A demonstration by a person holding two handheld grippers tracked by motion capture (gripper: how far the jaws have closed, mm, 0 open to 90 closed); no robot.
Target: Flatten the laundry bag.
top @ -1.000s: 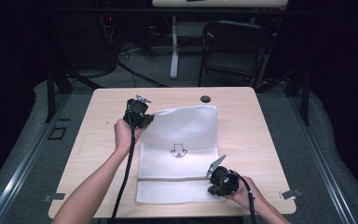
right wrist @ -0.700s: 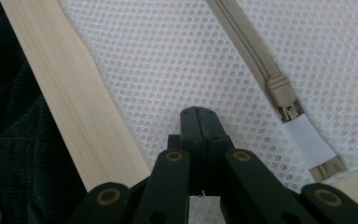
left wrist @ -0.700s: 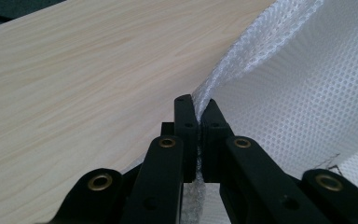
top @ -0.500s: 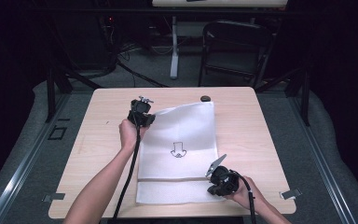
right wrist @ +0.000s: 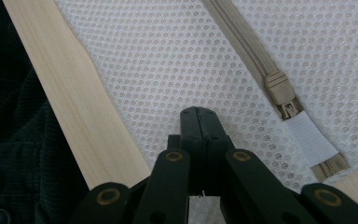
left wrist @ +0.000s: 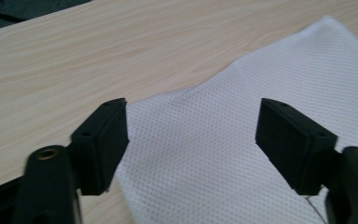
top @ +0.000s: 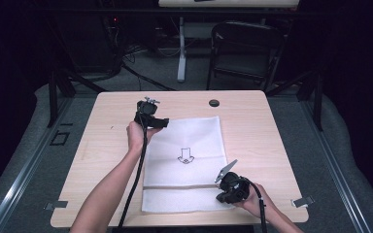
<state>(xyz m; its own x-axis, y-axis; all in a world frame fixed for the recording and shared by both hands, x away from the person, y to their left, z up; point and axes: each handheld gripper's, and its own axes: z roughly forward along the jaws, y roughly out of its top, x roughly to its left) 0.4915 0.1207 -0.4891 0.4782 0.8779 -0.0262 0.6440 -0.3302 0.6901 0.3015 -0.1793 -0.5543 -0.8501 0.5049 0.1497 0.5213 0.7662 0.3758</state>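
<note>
Left gripper (left wrist: 193, 135): jaws spread wide, just been opening, nothing pressed between them; white mesh bag (left wrist: 242, 154) lying flat beneath and between the tips, far-left corner of it just ahead. Seen from the high view at the bag's far-left corner, held in the left hand (top: 137, 136), cable trailing back along the forearm.

Right gripper (right wrist: 199, 122): jaws clenched tight together, tips resting on the mesh; whether any fabric is pinched between them cannot be told. In the high view placed at the bag's near-right part, close to the table's near edge, held in the right hand (top: 255, 201).

Bag: flat on the wooden table (top: 107, 160), roughly central, small arrow mark printed at its middle. Beige zipper (right wrist: 247, 51) running across near its near end, slider (right wrist: 279, 91) just beside the right gripper's tips, white tab below the slider.

Small dark round object (top: 214, 103) on the table beyond the bag, well apart. Folding chair (top: 245, 48) on the floor past the table.
</note>
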